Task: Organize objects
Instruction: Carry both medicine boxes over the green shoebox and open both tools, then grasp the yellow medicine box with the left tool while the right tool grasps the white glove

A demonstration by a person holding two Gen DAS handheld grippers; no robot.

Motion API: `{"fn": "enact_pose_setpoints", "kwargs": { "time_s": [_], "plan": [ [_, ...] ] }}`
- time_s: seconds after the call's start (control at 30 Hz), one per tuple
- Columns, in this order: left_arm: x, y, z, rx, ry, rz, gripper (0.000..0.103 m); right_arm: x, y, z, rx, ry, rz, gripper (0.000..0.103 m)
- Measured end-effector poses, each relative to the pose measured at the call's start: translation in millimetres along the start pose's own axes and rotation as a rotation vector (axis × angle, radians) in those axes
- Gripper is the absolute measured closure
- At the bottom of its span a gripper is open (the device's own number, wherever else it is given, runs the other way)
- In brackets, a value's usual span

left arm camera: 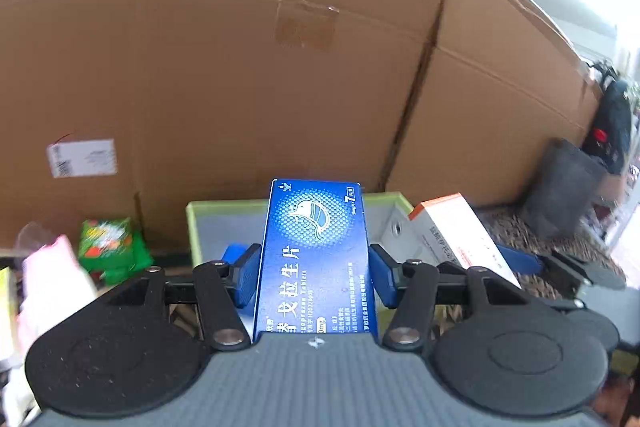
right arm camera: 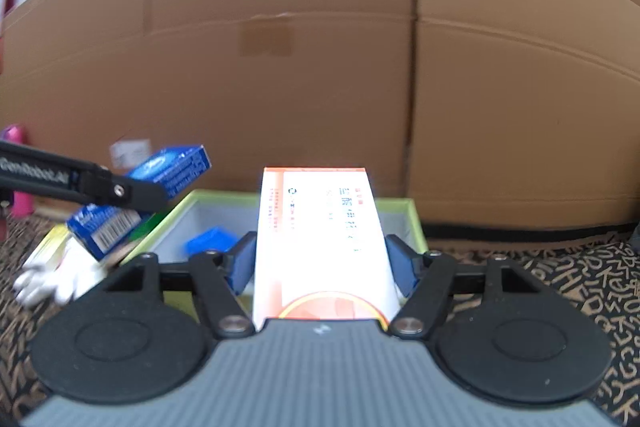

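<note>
My left gripper (left arm camera: 314,275) is shut on a blue medicine box (left arm camera: 316,251), its pads pressing both long sides. The box stands up in front of a green-rimmed tray (left arm camera: 224,207). My right gripper (right arm camera: 322,263) is shut on a white and orange medicine box (right arm camera: 320,239), held over the same tray (right arm camera: 408,209). In the right wrist view the blue box (right arm camera: 172,169) hangs tilted at the left, above the tray's corner. The white and orange box (left arm camera: 456,235) shows at the right of the left wrist view. A small blue item (right arm camera: 210,241) lies in the tray.
Large cardboard boxes (left arm camera: 280,67) form a wall close behind the tray. A green packet (left arm camera: 108,243) and a pink and white thing (left arm camera: 52,275) lie to the left. A dark grey bag (left arm camera: 560,187) stands at the right. A patterned brown cloth (right arm camera: 560,287) covers the surface.
</note>
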State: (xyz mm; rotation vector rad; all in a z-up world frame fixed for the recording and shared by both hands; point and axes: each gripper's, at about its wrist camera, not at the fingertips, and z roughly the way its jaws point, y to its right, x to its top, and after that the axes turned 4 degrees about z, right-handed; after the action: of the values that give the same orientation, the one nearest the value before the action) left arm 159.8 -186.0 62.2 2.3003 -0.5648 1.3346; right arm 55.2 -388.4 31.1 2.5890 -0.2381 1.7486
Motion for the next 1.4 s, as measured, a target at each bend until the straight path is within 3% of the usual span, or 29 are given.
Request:
{"fn": "enact_pose_setpoints", "kwargs": {
  "time_s": [0.27, 0.57, 0.6, 0.63, 0.67, 0.7, 0.77, 0.8, 0.83, 0.93, 1.03, 1.2, 1.4],
  "plan": [
    [14, 6, 72, 0.041, -0.039, -0.001, 0.044, 8, 7, 82, -0.122, -0.068, -0.091, 0.036],
    [11, -5, 106, 0.021, -0.088, -0.029, 0.044, 1, 16, 135, -0.142, -0.126, -0.124, 0.036],
    [10, -7, 109, 0.012, -0.089, -0.036, 0.042, 0, 16, 139, -0.147, -0.128, -0.137, 0.036],
    [10, -8, 111, 0.002, -0.092, -0.043, 0.032, -1, 16, 144, -0.151, -0.133, -0.157, 0.036],
    [9, -11, 114, -0.003, -0.094, -0.049, 0.021, -2, 16, 149, -0.148, -0.146, -0.182, 0.030],
    [9, -11, 113, -0.001, -0.098, -0.052, 0.019, -3, 16, 153, -0.152, -0.167, -0.199, 0.024],
    [7, -15, 108, 0.025, -0.097, -0.059, 0.019, -4, 16, 147, -0.135, -0.162, -0.212, 0.014],
    [5, -16, 103, 0.037, -0.092, -0.060, 0.019, -4, 15, 140, -0.131, -0.141, -0.218, 0.001],
    [3, -18, 98, 0.050, -0.087, -0.059, 0.018, -4, 13, 131, -0.147, -0.110, -0.227, 0.000],
    [-1, -25, 81, 0.085, -0.077, -0.060, 0.018, -6, 9, 102, -0.187, -0.033, -0.263, 0.000],
    [-5, -26, 58, 0.106, -0.065, -0.049, 0.017, -12, 0, 72, -0.161, 0.017, -0.247, 0.000],
    [-14, -21, 25, 0.151, -0.069, -0.032, 0.017, -22, -24, 28, -0.125, 0.041, -0.209, 0.000],
    [-34, -27, -17, 0.148, -0.047, -0.038, 0.017, -42, -44, -5, -0.103, 0.045, -0.203, 0.000]
  ]
}}
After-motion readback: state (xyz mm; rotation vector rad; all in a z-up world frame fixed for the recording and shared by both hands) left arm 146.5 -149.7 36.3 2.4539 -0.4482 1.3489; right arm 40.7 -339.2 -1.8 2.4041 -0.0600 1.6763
